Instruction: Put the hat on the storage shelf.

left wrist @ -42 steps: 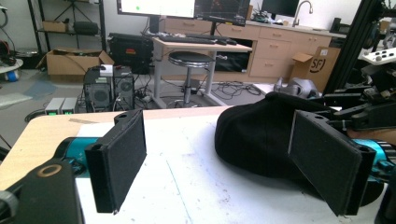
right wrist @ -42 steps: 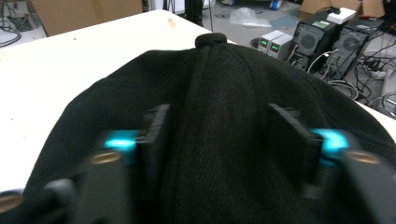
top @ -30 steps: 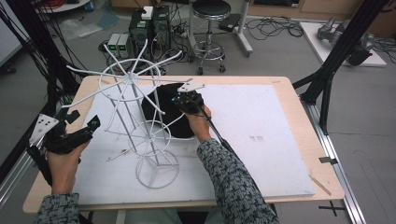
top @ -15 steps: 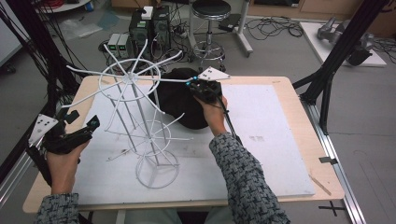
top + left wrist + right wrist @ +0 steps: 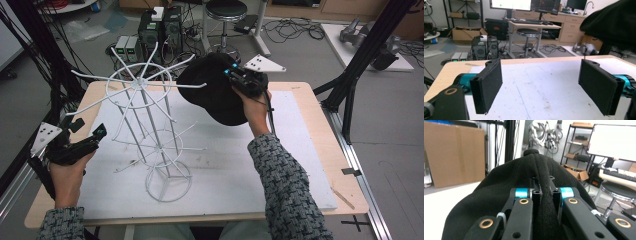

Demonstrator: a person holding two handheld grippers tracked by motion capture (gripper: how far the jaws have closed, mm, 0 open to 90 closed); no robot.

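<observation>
A black cap (image 5: 212, 92) hangs in the air above the far middle of the table, beside the top ring of a white wire rack (image 5: 145, 120). My right gripper (image 5: 240, 77) is shut on a fold of the black cap (image 5: 499, 195), its jaws pinching the fabric ridge. One rack arm (image 5: 192, 85) crosses in front of the cap. My left gripper (image 5: 87, 142) is at the table's left edge, open, with nothing between its black pads (image 5: 487, 86). The cap's edge (image 5: 614, 22) shows at the upper right of the left gripper view.
A white foam sheet (image 5: 300, 150) covers the wooden table (image 5: 320, 100). The rack's round base (image 5: 168, 187) stands near the front middle, with thin arms reaching out at two heights. Black frame posts (image 5: 350, 85) rise to the right. A stool (image 5: 225, 15) and computer boxes (image 5: 160, 30) stand beyond the table.
My right gripper has lifted the cap off the table and carried it up and away, level with the rack's top ring. The left gripper has stayed in place.
</observation>
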